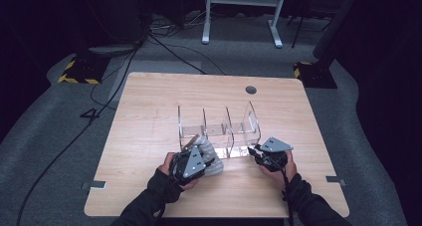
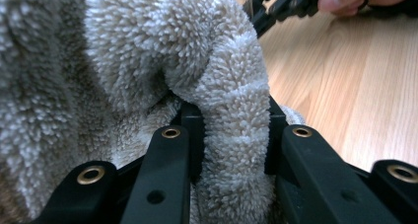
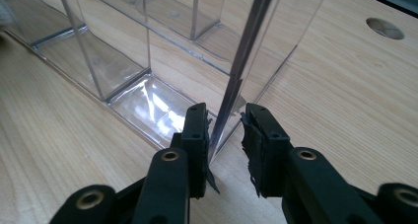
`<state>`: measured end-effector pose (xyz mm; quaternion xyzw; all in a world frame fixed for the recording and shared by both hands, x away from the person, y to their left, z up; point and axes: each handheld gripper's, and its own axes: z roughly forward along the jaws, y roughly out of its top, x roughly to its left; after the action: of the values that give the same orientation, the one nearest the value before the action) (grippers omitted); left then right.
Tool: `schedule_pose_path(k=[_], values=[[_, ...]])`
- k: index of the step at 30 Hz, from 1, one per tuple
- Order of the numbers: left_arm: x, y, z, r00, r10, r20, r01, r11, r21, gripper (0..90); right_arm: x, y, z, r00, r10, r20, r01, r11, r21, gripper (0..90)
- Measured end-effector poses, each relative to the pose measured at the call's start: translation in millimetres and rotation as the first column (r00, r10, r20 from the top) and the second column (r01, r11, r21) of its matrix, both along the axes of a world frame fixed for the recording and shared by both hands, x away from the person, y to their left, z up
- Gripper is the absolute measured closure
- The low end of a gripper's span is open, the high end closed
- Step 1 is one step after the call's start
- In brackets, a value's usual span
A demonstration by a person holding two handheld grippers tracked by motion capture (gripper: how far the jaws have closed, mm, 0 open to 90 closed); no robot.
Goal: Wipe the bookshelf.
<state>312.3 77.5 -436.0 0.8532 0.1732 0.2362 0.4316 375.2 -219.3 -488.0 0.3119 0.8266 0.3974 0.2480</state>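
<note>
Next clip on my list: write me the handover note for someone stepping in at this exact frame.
Left gripper: shut on a fold of the fluffy grey cloth, held at the near left corner of the clear organizer.
Right gripper: its jaws straddle the organizer's near right wall; a gap shows beside the wall, so it is not clamped.
Table: organizer sits mid-table, and its compartments look empty.
Done: cloth picked up and brought to the organizer.
Left: probably steady the organizer with the right gripper and put the cloth into a compartment.
</note>
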Motion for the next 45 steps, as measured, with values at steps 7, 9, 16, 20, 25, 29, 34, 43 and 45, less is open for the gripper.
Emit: schedule_pose_path(k=[7, 9, 16, 20, 25, 29, 34, 43, 45], values=[[4.8, -19.1, -1.6, 0.9996, -0.028, 0.009, 0.027, 0.9994, 0.022, 73.8, -14.4, -9.4, 21.8, 0.9927, 0.118, 0.025, -0.118, 0.993, 0.03, 55.0], [5.2, -18.2, -1.0, 0.9995, -0.031, 0.006, 0.031, 0.9993, 0.022, 73.8, -18.3, -12.5, 28.8, 0.9918, 0.124, 0.034, -0.125, 0.991, 0.049, 52.0], [5.3, -17.4, -0.7, 0.9995, -0.031, 0.003, 0.031, 0.9994, 0.018, 73.8, -28.1, -15.7, 62.0, 0.9867, 0.122, 0.107, -0.134, 0.984, 0.118, 44.5], [5.7, -17.1, -0.6, 0.9995, -0.033, 0.001, 0.033, 0.9993, 0.017, 73.8, -25.8, -12.9, 77.9, 0.9826, 0.117, 0.145, -0.136, 0.983, 0.127, 43.4], [7.5, -18.7, -1.0, 0.9994, -0.034, -0.005, 0.034, 0.9993, 0.014, 73.7, -7.6, -12.0, 90.0, 0.9888, 0.079, 0.127, -0.097, 0.985, 0.143, 41.6], [9.1, -20.2, -1.1, 0.9994, -0.034, -0.005, 0.034, 0.9993, 0.012, 73.7, 15.0, -11.4, 85.3, 0.9955, 0.073, 0.059, -0.083, 0.982, 0.172, 50.9], [12.8, -29.3, -1.4, 0.9991, -0.041, -0.006, 0.041, 0.9991, 0.0, 73.7, 19.2, -4.7, 76.5, 0.9974, 0.056, 0.046, -0.063, 0.983, 0.172, 59.3], [18.9, -79.0, -6.4, 0.9965, -0.076, 0.035, 0.074, 0.9966, 0.035, 73.7, 10.7, 8.8, 75.2, 0.997, -0.011, 0.077, 0.0, 0.99, 0.144, 69.6], [23.0, -90.2, -7.8, 0.9968, -0.073, 0.032, 0.072, 0.9969, 0.033, 73.7, 10.1, 10.6, 74.8, 0.9972, -0.015, 0.074, 0.003, 0.989, 0.15, 70.8]])
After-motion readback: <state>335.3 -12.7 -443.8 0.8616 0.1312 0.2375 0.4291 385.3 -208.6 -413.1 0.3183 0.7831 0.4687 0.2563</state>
